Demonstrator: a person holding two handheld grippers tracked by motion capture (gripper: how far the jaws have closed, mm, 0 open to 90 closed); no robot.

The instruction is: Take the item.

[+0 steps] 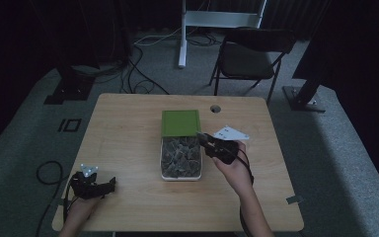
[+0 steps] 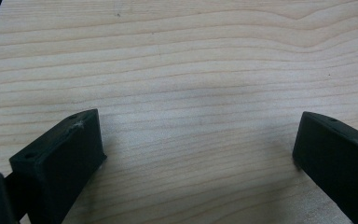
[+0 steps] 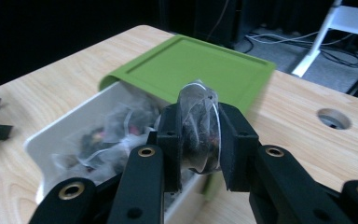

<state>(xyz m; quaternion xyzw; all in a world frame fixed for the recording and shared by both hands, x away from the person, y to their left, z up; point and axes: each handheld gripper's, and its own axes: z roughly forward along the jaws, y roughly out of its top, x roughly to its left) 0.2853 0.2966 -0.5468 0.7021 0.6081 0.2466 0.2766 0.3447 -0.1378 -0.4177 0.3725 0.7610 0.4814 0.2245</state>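
Two grippers work over the wooden table (image 1: 128,123): near the left corner, the left gripper (image 1: 109,185) rests with its jaws spread wide over bare wood. At centre sits a white box (image 1: 159,158) of tea bags, its green lid (image 1: 180,122) at the far end. Just right of it, the right gripper (image 3: 199,135) pinches one tea bag (image 3: 198,126) above the box's right rim.

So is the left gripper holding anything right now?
No. In the left gripper view the left gripper has its jaws spread wide over bare wooden table, with nothing between them.
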